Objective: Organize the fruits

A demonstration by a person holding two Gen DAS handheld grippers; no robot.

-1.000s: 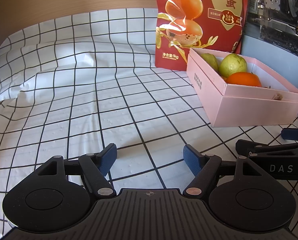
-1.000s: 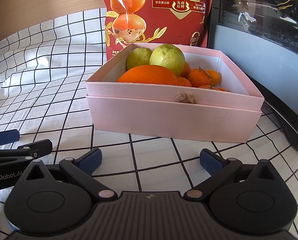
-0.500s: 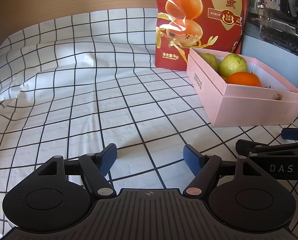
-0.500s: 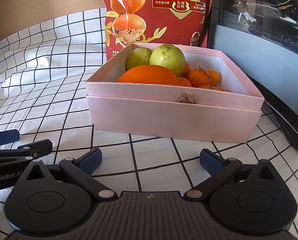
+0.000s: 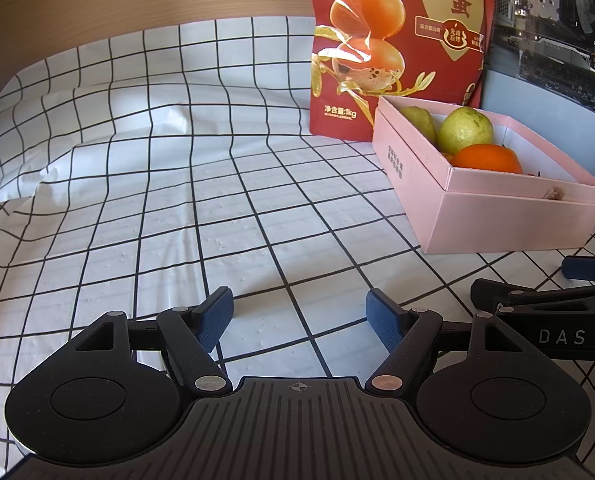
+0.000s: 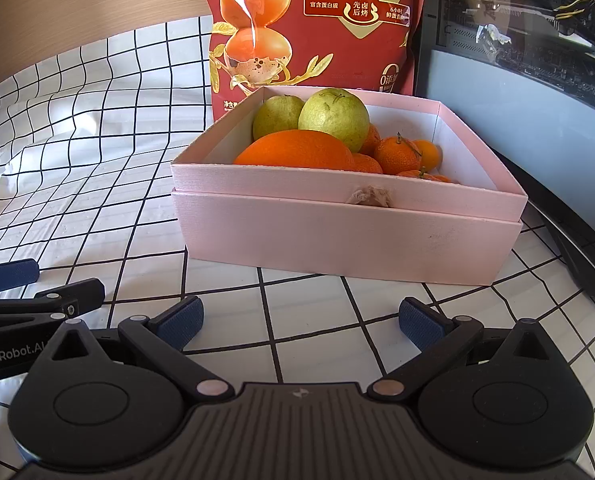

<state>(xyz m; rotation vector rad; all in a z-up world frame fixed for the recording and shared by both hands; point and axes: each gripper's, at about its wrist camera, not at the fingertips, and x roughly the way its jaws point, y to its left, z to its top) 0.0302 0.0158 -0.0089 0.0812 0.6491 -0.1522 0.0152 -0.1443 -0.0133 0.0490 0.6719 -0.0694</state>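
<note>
Spread over the whole work surface, a white tablecloth with a black grid (image 5: pixel 169 208) fills the left wrist view, bare in front of the left gripper (image 5: pixel 299 312), whose blue-padded jaws stand wide apart with nothing between them. At two o'clock sits the shallow pink cardboard box (image 5: pixel 493 216), with a tall red snack bag (image 5: pixel 397 40) just behind it at one o'clock. From the right wrist view the box lies dead ahead at twelve o'clock; the right gripper (image 6: pixel 301 318) is likewise spread and empty. Inside, a large smooth orange (image 6: pixel 297 154) rests against the near wall, two round green guavas (image 6: pixel 335 118) behind it, small stemmed tangerines (image 6: pixel 397 154) at one o'clock. The fruit looks firm but bruisable and rounded, so probably prone to rolling; a gentle pinch across the widest middle seems safest. The tangerines look light and soft-skinned.
</note>
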